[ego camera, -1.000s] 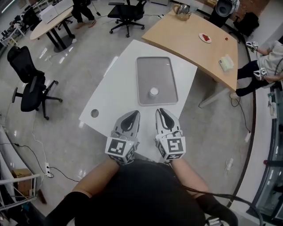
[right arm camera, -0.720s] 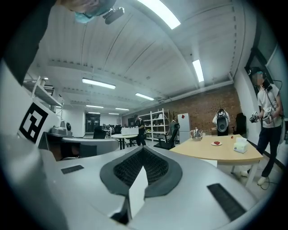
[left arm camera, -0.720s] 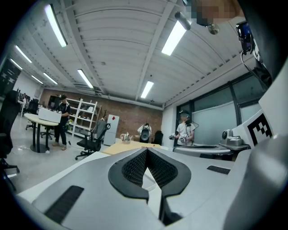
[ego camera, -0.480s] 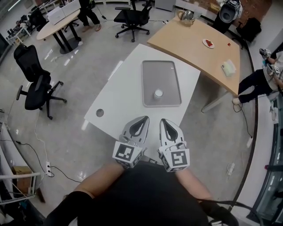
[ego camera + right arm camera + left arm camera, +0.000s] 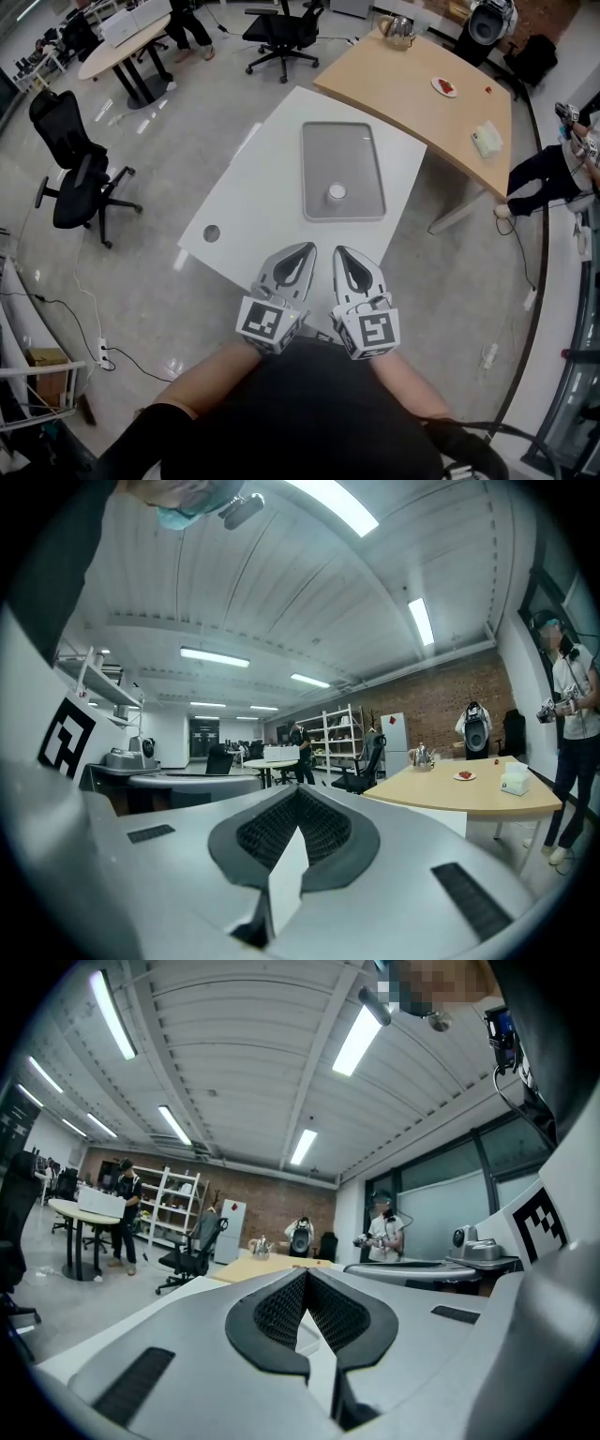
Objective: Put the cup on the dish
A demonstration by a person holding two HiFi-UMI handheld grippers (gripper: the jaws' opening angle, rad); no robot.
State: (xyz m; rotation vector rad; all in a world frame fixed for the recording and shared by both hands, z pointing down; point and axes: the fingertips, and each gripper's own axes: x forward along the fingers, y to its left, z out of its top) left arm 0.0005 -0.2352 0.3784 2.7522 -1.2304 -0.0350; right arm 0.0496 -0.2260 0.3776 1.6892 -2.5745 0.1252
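The small white round cup (image 5: 337, 194) stands on the flat grey rectangular dish (image 5: 342, 150), near its front edge, on the white table (image 5: 262, 206). The left tongs (image 5: 298, 255) and right tongs (image 5: 345, 257) are closed, empty, side by side, well apart from it.

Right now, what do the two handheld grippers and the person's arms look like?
The left gripper and right gripper are matching light grey, teardrop-shaped shells with dark meshed inner pads. Behind each sits a white cube with black square markers. The person wears a black top; the forearms are bare.
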